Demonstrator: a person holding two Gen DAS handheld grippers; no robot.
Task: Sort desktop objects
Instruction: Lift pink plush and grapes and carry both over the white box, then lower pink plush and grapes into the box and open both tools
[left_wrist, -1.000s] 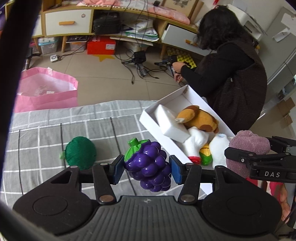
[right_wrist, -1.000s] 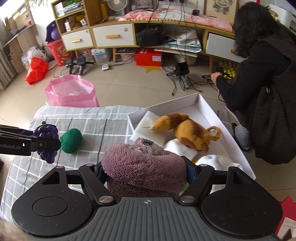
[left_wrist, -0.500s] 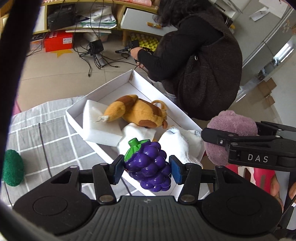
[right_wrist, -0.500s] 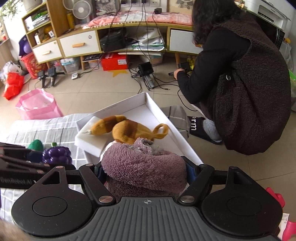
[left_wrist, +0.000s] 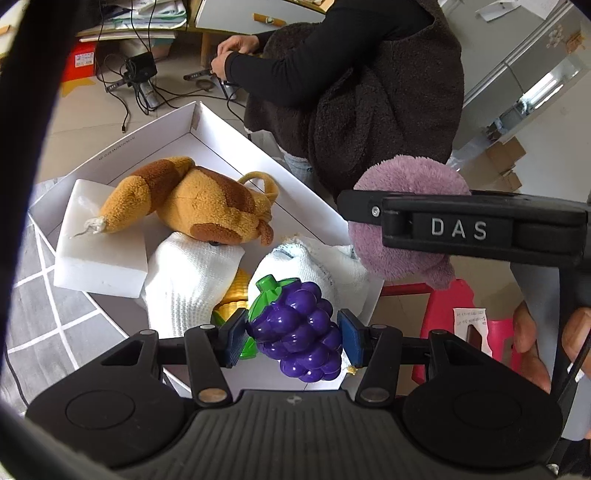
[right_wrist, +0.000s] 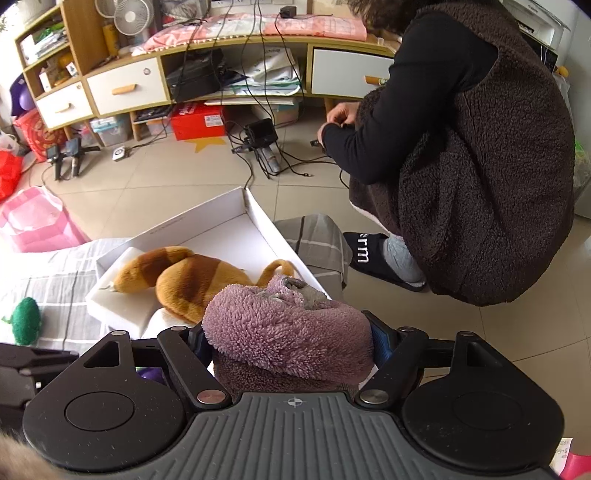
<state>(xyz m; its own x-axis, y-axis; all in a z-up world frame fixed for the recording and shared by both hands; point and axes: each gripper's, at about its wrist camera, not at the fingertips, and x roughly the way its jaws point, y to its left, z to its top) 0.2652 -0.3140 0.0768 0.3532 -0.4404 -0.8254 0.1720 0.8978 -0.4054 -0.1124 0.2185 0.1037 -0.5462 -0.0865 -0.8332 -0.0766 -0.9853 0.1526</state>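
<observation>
Two grippers are each clamped on one item above the near end of an open white cardboard box (left_wrist: 236, 133). Left gripper (left_wrist: 293, 338): its blue ribbed pads (left_wrist: 349, 341) press both flanks of a glossy hard-plastic purple grape cluster (left_wrist: 299, 332), a lumpy bunch of rounded beads capped with a smooth green stem. The cluster sits squarely between the fingers, its long axis running slantwise from the stem at upper left to the tapered tip at lower right. Right gripper (right_wrist: 288, 341): the fingers are closed on a lilac fleece plush (right_wrist: 288, 328), a shaggy rounded mass bulging above and beyond the pads, with a grey patch on top; its axis cannot be determined. Box contents: a tan-and-brown plush animal (left_wrist: 199, 206) lying across a white foam block (left_wrist: 99, 254), knitted white cloth bundles (left_wrist: 184, 280), and a yellow corn toy (left_wrist: 236, 295). Box rests on a grey checked cloth (right_wrist: 51, 280), where a green knitted ball (right_wrist: 26, 321) lies apart.
</observation>
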